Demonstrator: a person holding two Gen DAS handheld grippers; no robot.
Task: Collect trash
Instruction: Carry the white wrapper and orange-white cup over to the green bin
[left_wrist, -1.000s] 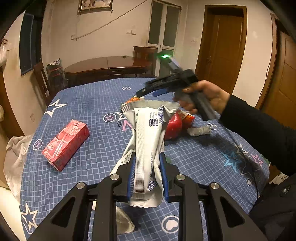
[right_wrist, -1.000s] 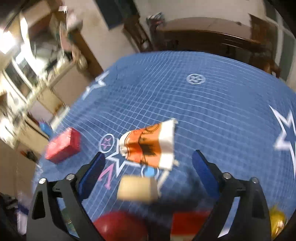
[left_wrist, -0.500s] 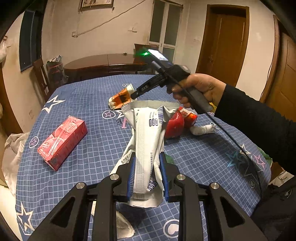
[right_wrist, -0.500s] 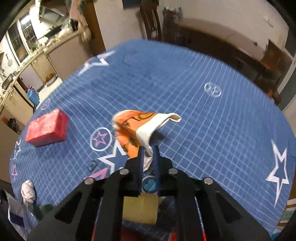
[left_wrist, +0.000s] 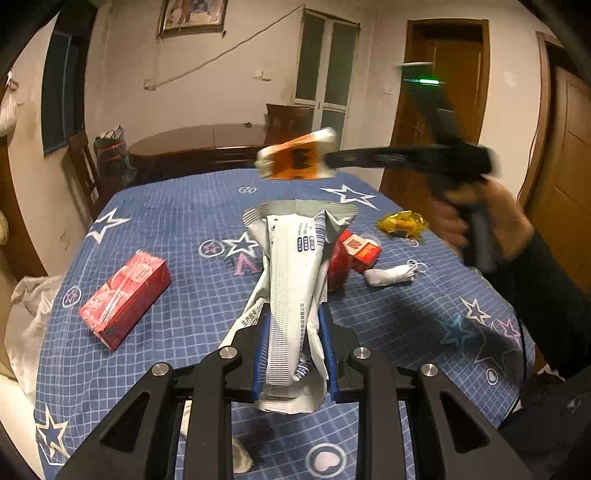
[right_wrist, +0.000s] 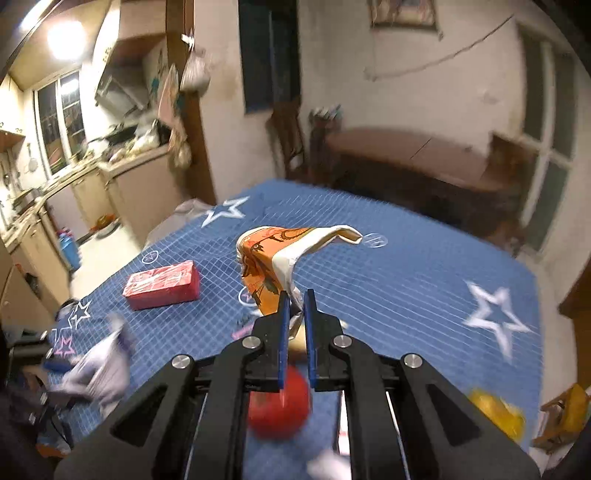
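Right gripper (right_wrist: 295, 306) pinches orange wrapper (right_wrist: 266, 258) — seemingly airborne.

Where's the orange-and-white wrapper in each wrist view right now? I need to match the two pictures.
Left wrist view: orange-and-white wrapper upper centre, lifted clear of the blue tablecloth, pinched at the tip of the right gripper.
Right wrist view: the wrapper at centre, rising from between the shut fingers of the right gripper.
Shared landmark: red carton, left of centre in both.

Carton (left_wrist: 125, 297) left of bag (left_wrist: 295, 295), on table (left_wrist: 406, 321)
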